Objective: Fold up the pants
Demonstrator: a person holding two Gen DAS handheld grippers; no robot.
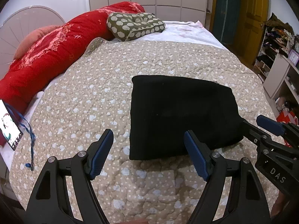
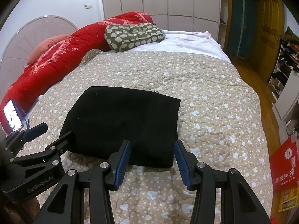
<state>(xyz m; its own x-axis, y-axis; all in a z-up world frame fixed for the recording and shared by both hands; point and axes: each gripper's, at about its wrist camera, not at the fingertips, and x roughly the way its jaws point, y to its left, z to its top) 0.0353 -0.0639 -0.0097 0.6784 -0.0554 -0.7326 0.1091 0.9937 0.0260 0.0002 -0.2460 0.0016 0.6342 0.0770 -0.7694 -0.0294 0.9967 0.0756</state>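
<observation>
The black pants (image 1: 179,115) lie folded into a compact rectangle on the beige quilted bedspread (image 1: 93,93). My left gripper (image 1: 148,131) hangs open over their near left corner. One pad is above the quilt and the other above the cloth, with nothing pinched. From the right wrist view the same pants (image 2: 123,123) sit just ahead. My right gripper (image 2: 152,141) stands open above their near right corner, gripping nothing. Each gripper shows in the other's view, the right gripper (image 1: 251,120) at the pants' right edge and the left gripper (image 2: 57,129) at their left edge.
A red duvet (image 1: 46,56) and a green patterned cushion (image 1: 134,26) lie at the head of the bed. A lit phone (image 1: 9,127) with a blue lanyard rests at the left edge. Shelves (image 1: 280,56), a yellow door and a red bag (image 2: 286,164) stand right of the bed.
</observation>
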